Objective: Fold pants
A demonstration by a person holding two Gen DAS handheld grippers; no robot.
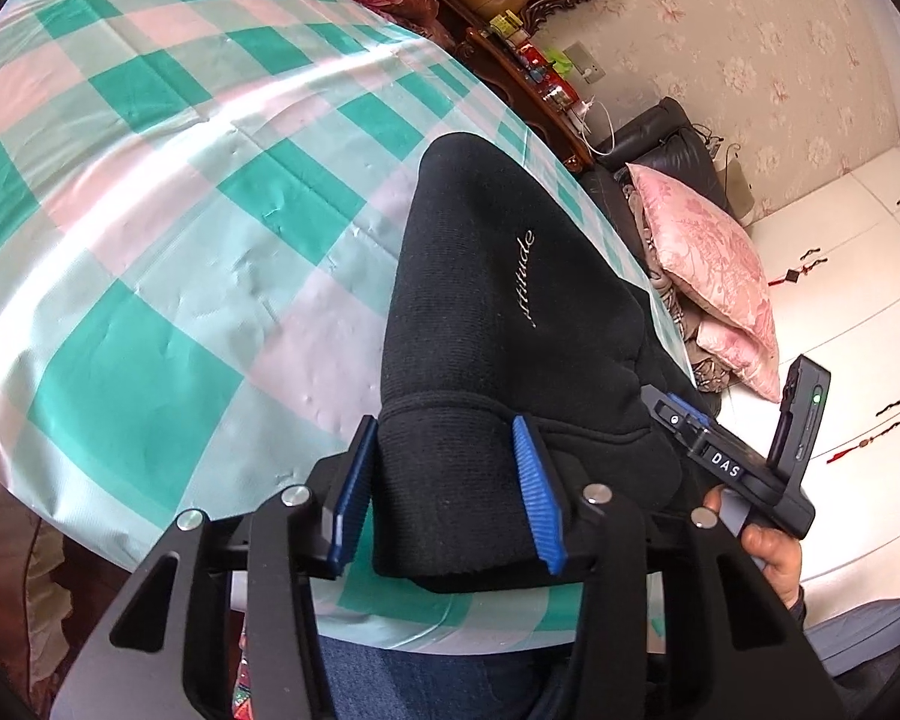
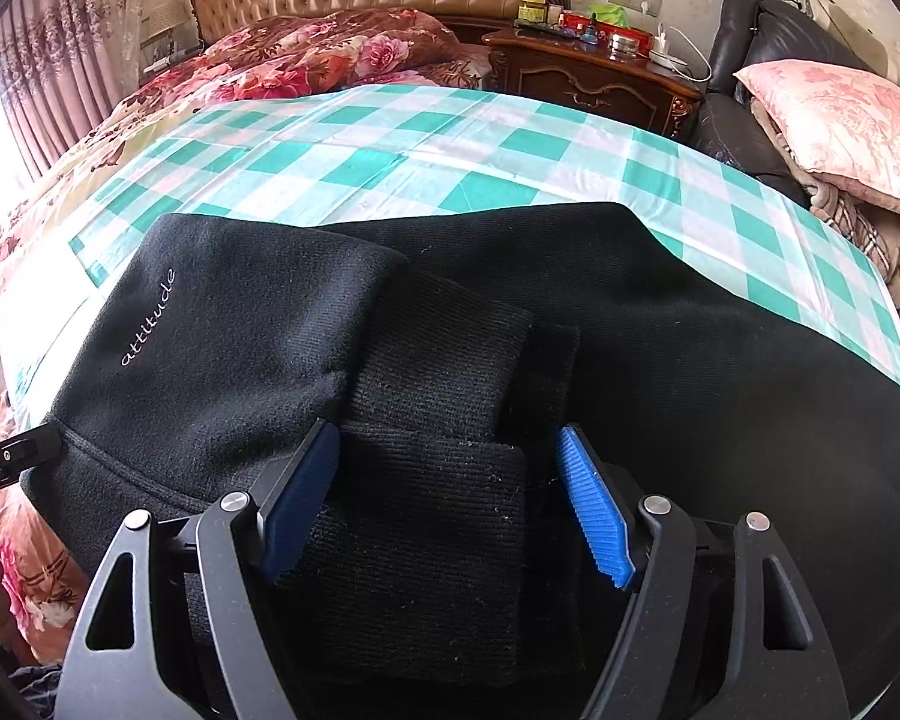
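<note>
1. left wrist view: left hand-held gripper [image 1: 447, 495] is part closed around the ribbed waistband [image 1: 450, 480] of the black pants [image 1: 510, 276]. both blue pads look to touch the cloth, so i read it as pinched, not firmly confirmed. the pants lie at the near right corner of the bed, on the green check sheet [image 1: 180, 210].
2. same view, risk: the band hangs over the sheet's near edge. a shallow pinch could slip on lift and drop that end toward the floor. right hand-held gripper [image 1: 690, 420] sits just beside it, so the two could clash.
3. same view, room: the sheet to the left and far side is open, good for laying the fold. bed edge is close on the right.
4. right wrist view: right hand-held gripper [image 2: 447, 501] stands wide, straddling the ribbed cuffs [image 2: 438, 468]. right pad is clear of the cloth, so nothing is held.
5. same view, risk: closing here may catch only one layer and skew the fold. far half of the sheet is free.
</note>
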